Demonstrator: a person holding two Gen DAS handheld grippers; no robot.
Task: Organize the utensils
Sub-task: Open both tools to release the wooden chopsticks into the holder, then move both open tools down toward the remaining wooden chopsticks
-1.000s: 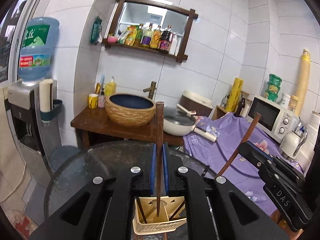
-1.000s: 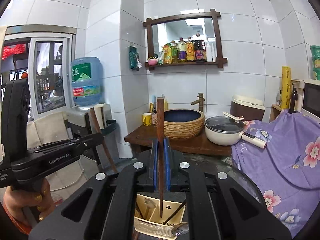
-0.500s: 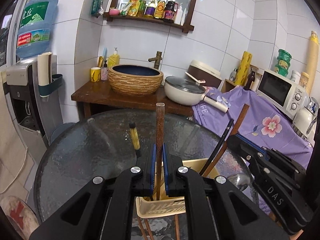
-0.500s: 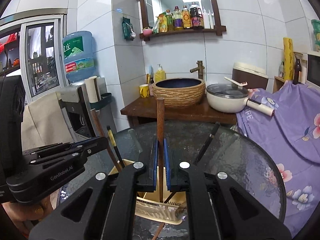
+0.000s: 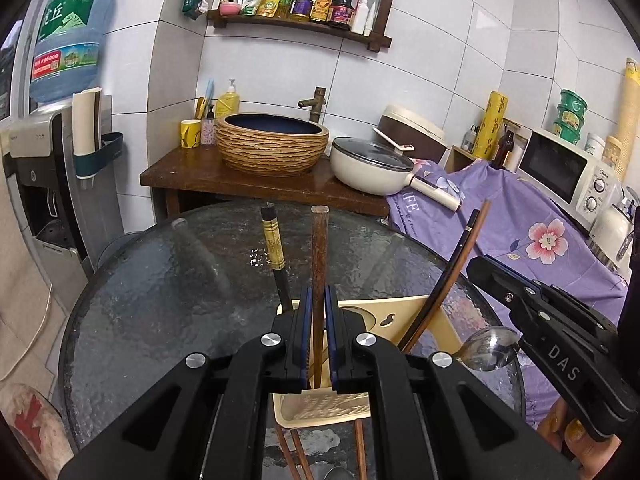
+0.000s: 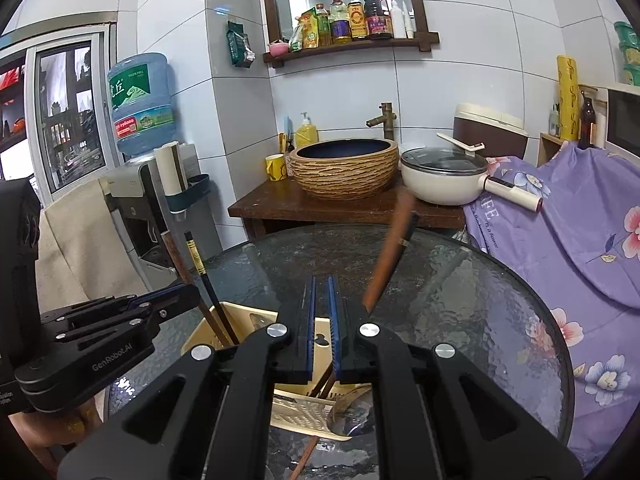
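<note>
Chopstick (image 5: 319,276) of dark reddish wood stands upright, long axis vertical and squared top end up, pinched between the blue-lined jaws of the left gripper (image 5: 319,336), its lower end dipping toward the cream plastic utensil basket (image 5: 404,312) on the round, pebbled-glass table (image 5: 168,292). In the basket, a black chopstick with a gold band (image 5: 274,252) leans left, while a black and a brown chopstick (image 5: 460,264) lean together to the right; a steel spoon (image 5: 488,348) rests its bowl beside the basket, its handle hidden. The right gripper (image 6: 321,320) holds nothing, its jaws parted with a narrow gap. Just past it a brown chopstick (image 6: 386,256), blurred, slants up and to the right over the basket (image 6: 208,328); whether it touches anything cannot be told. More chopstick ends (image 5: 296,452) lie on the glass below the basket, cut off by the left gripper's body. The basket's slotted front wall shows only in part.
</note>
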